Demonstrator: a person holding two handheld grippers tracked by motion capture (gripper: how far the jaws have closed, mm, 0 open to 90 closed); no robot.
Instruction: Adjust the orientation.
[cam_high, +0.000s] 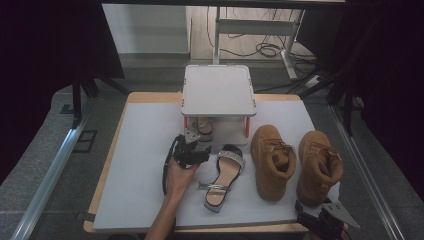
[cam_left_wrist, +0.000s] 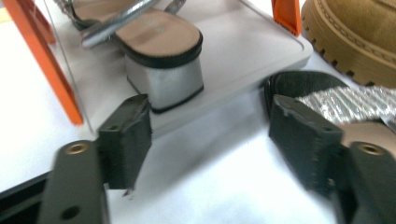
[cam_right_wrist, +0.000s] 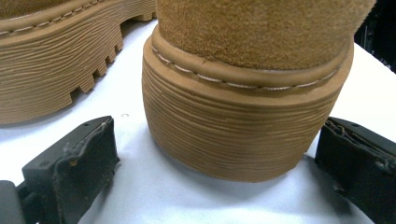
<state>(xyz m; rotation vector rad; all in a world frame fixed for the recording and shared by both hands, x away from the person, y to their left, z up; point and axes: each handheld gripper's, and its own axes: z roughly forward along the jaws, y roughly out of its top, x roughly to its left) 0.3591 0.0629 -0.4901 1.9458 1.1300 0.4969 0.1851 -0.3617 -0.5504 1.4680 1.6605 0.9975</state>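
A silver-strapped sandal (cam_high: 204, 126) lies on the lower tray of a small grey stand (cam_high: 218, 90) with orange legs. Its block heel (cam_left_wrist: 163, 60) faces my left gripper (cam_left_wrist: 210, 135), which is open with nothing between its jaws. A hand holds this gripper (cam_high: 197, 145) just in front of the stand. The matching sandal (cam_high: 223, 177) lies on the white mat, its toe end (cam_left_wrist: 336, 105) beside the right-hand jaw. Two tan boots (cam_high: 272, 160) (cam_high: 317, 165) stand to the right. My right gripper (cam_right_wrist: 215, 163) is open, its jaws either side of a boot heel (cam_right_wrist: 247, 116) without pressing on it.
The white mat (cam_high: 140, 165) covers a wooden table. The stand's orange legs (cam_left_wrist: 42, 60) and tray rim (cam_left_wrist: 261, 60) are close ahead of the left gripper. The other boot's ridged sole (cam_right_wrist: 60, 60) lies left of the right gripper. Dark curtains and cables are beyond the table.
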